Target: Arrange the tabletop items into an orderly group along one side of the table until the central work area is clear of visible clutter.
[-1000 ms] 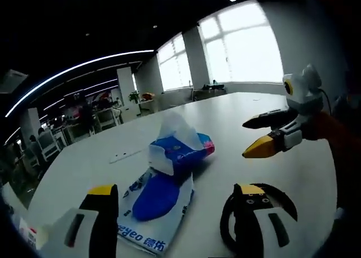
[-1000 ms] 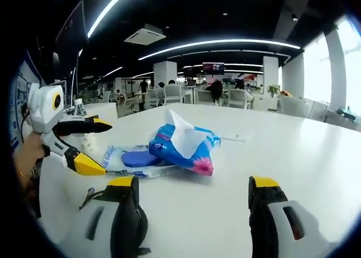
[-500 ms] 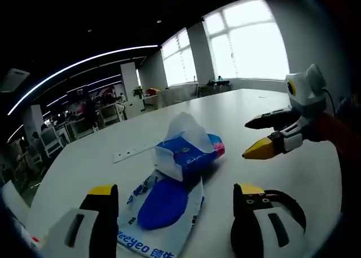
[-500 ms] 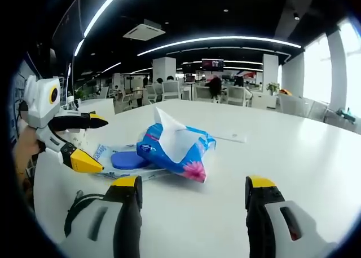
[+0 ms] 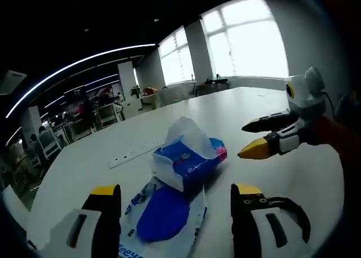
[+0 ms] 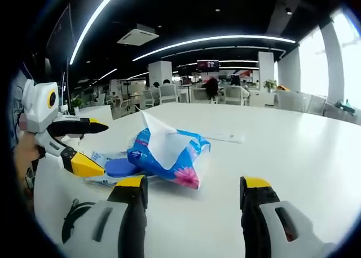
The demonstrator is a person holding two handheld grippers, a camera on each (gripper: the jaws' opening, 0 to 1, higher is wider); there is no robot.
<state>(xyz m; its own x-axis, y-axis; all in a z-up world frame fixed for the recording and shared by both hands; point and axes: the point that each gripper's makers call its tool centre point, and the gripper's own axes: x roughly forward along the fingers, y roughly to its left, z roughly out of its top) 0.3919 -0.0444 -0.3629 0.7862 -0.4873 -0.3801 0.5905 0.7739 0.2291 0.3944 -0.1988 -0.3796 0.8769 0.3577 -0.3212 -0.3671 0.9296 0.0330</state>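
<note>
The landmark is the blue tissue pack (image 5: 189, 162), which lies on the white desk (image 5: 237, 109) with a white tissue sheet (image 5: 187, 132) standing up from its top opening. In the right gripper view the same tissue pack (image 6: 169, 156) shows a pink flower print on its near end.

A flat blue-and-white wipes packet (image 5: 163, 210) lies on the desk just beside the tissue pack, with its far edge tucked under or against the pack; the contact cannot be resolved. In the right gripper view the wipes packet (image 6: 110, 167) lies to the left of the tissue pack.

A white power strip (image 5: 135, 152) lies on the desk beyond the tissue pack, apart from it. In the right gripper view the power strip (image 6: 224, 137) lies behind the pack, to its right.

A black cable loop (image 5: 287, 210) rests on the desk near the left gripper's right-hand jaw, on the near side of the tissue pack.

The left gripper (image 5: 175, 213) is above the desk, on the near side of the wipes packet. Its jaws stand apart and hold nothing. The right gripper (image 6: 192, 201) is short of the tissue pack. Its jaws stand apart and hold nothing.

In the left gripper view the right gripper (image 5: 262, 137) appears to the right of the tissue pack, clear of it. In the right gripper view the left gripper (image 6: 90, 148) appears to the left of the wipes packet.
</note>
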